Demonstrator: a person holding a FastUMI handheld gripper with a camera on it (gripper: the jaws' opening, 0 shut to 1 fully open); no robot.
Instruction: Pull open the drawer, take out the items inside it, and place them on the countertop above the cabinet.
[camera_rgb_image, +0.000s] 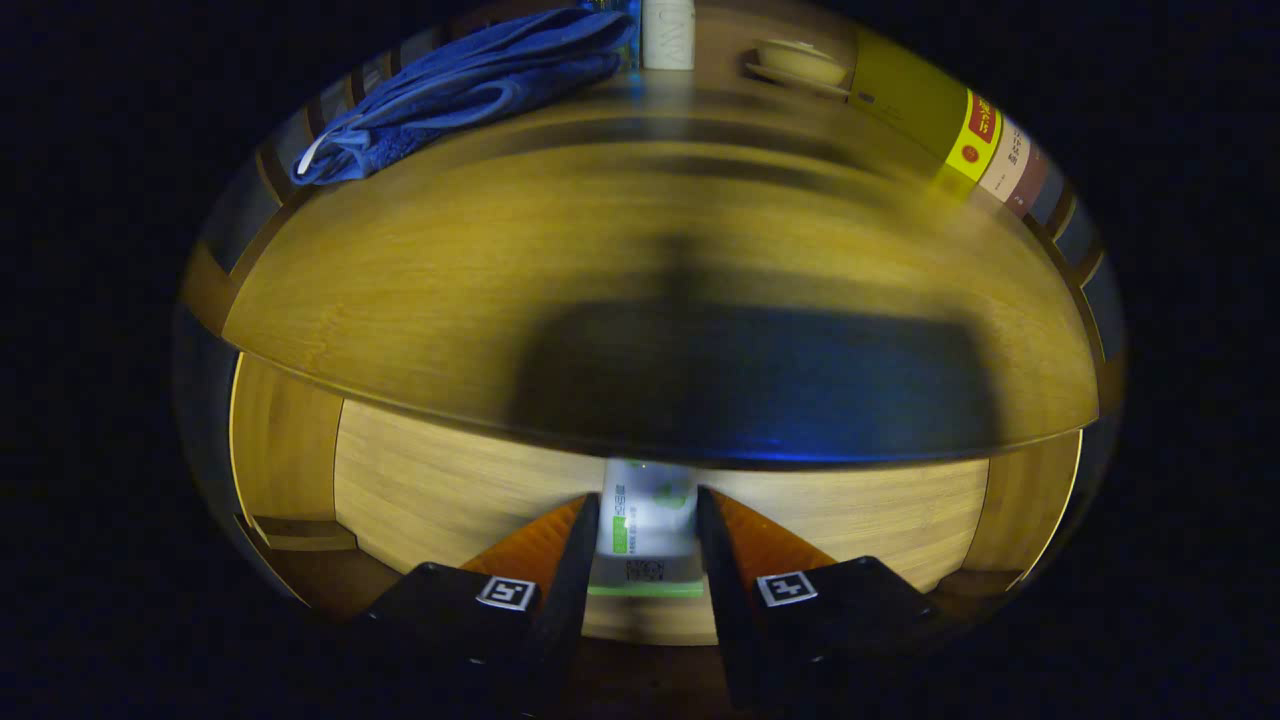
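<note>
My gripper (648, 500) is shut on a white box with green print (645, 535), which stands upright between the two fingers. The box hangs over the open wooden drawer (440, 480), whose pale bottom spreads out on both sides of the fingers. Just beyond the box runs the front edge of the wooden countertop (400, 290), with the gripper's dark shadow lying on it. The box's top end reaches up to that edge.
On the countertop lie a folded blue towel (460, 90) at the back left, a white cylinder (668, 35) at the back middle, a small pale dish (800, 62) and a yellow box (930, 110) at the back right. The drawer's side walls rise left and right.
</note>
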